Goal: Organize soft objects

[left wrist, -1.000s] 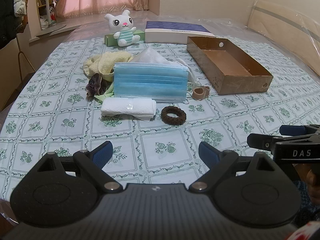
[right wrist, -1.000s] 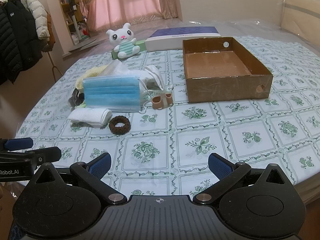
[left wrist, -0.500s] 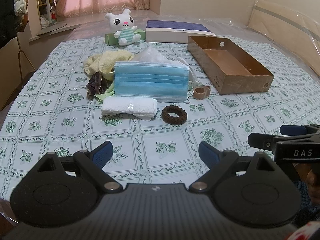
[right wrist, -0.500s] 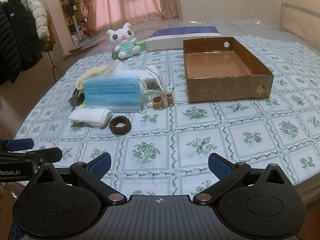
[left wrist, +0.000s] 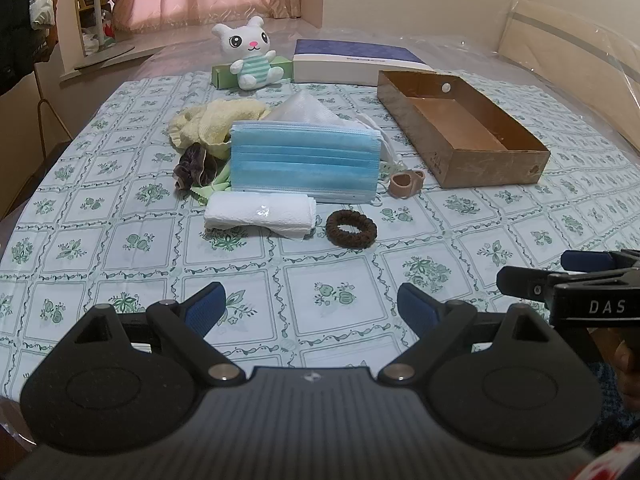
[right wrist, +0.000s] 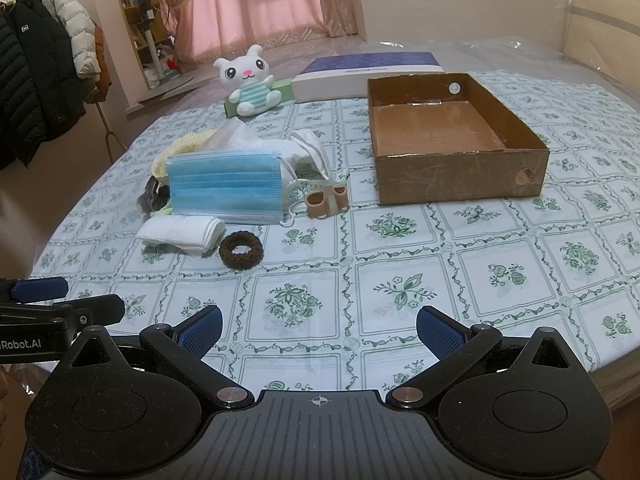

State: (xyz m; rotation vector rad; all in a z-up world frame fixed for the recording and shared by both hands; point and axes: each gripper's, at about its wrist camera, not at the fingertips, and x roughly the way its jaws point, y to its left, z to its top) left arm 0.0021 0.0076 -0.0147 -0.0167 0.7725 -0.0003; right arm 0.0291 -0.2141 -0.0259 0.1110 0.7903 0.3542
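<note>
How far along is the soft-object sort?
Done: nothing visible; the cardboard box is empty. In hand: nothing; left claw and right claw are both open, hovering short of the pile. Left: the blue mask, white folded cloth, brown hair tie, yellow cloth and dark scrunchie all lie on the tablecloth.

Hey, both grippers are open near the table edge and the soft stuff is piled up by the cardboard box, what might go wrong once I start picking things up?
1. The blue masks lie on the plastic bag and the loose white straps; lifting the stack may drag those along.
2. The brown hair tie sits close to the folded white cloth; a wide pinch might catch both.
3. The cardboard box looks light; a bump could shift it.
</note>
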